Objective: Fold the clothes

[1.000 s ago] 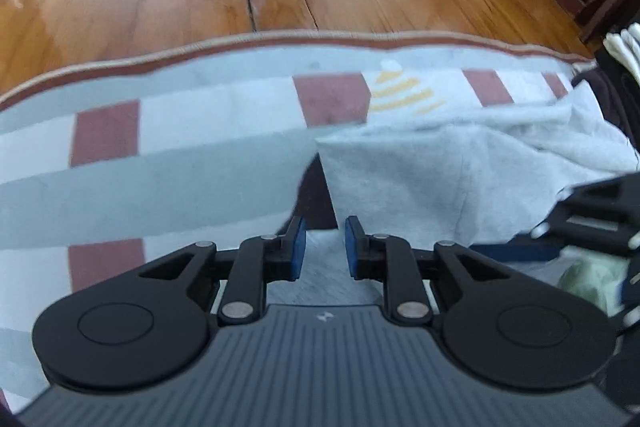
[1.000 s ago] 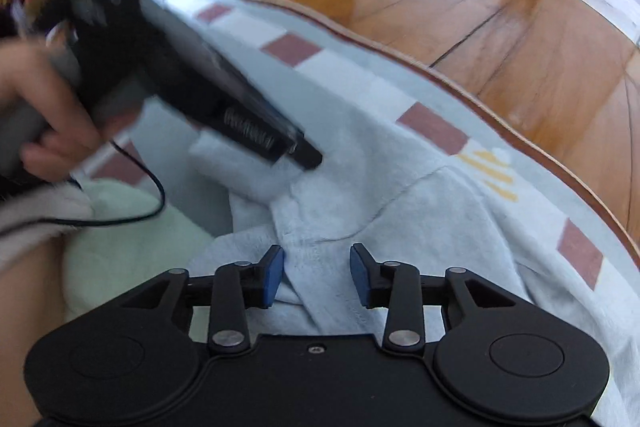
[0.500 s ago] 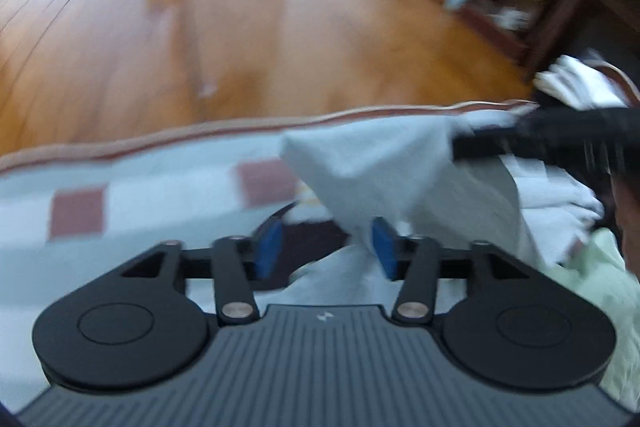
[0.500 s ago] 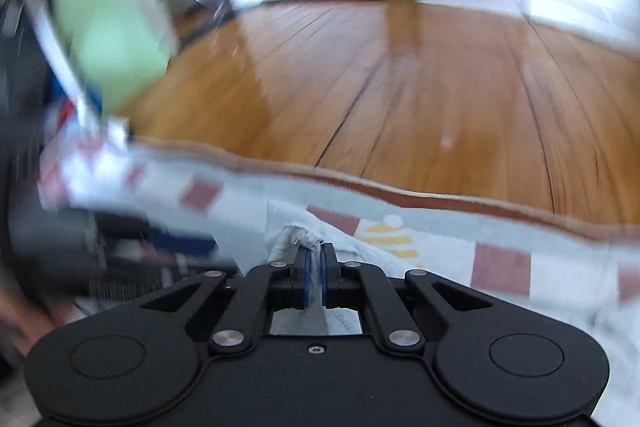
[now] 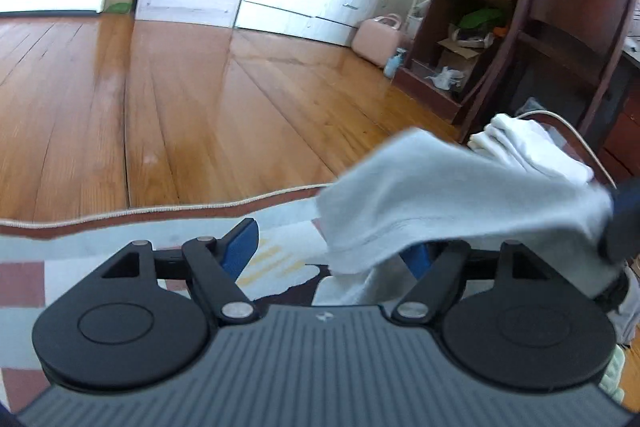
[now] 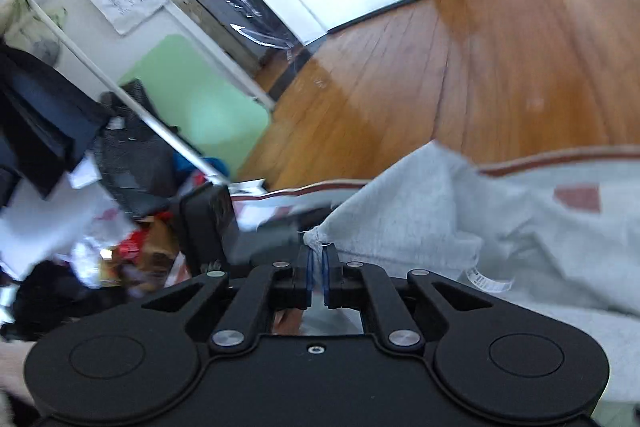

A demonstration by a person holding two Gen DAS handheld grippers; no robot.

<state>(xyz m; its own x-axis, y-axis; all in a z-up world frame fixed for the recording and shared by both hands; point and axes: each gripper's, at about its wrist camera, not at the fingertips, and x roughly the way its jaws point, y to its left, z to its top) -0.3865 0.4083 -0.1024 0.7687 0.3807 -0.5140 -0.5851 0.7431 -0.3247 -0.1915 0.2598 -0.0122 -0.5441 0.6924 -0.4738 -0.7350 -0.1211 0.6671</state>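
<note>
Both tools work over a patterned rug (image 5: 120,255) on the wooden floor (image 5: 180,99). Lifted above that rug hangs the grey garment (image 6: 420,219), pinched at one bunched corner by the right tool (image 6: 316,277), whose blue pads are clamped tight on the cloth. Its drooping edge crosses in front of the left tool (image 5: 328,253), whose jaws are opening wide; the cloth drapes over the right pad without being squeezed.
</note>
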